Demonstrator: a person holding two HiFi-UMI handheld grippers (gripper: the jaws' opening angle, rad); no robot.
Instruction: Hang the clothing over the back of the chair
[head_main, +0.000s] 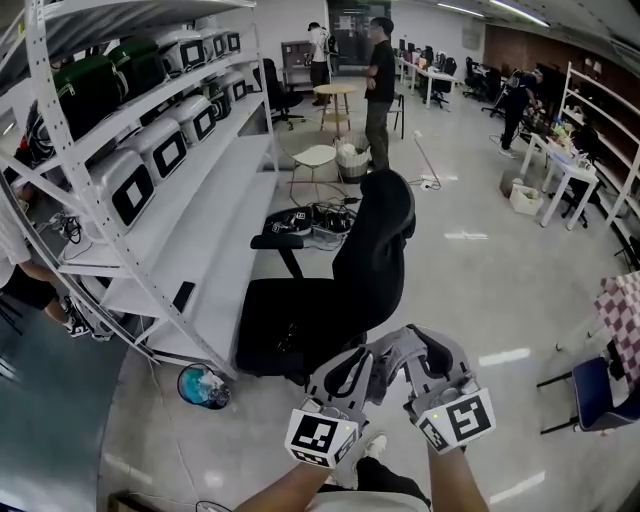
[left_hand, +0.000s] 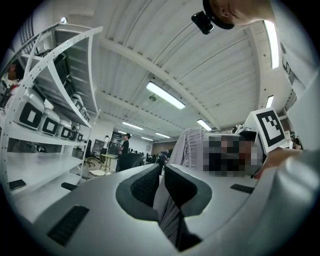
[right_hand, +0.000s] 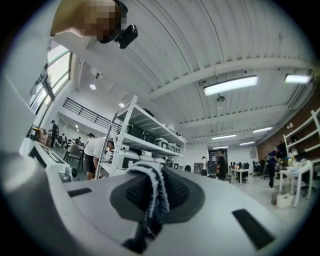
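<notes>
So, I've got my left gripper (left_hand: 161, 185) and right gripper (right_hand: 152, 197) each pinched on an edge of the grey cloth garment (head_main: 393, 352). It is spread between them, just short of the black office chair (head_main: 385, 215), so it can drape over the backrest.

Left tongs (left_hand: 162, 186) clamped on grey clothing (left_hand: 192, 147), shelving (left_hand: 45, 120) left

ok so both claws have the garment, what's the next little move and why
Probably carry it forward and up toward the black office chair's backrest: the left claw and right claw each pinch the grey garment, held short of it.
</notes>
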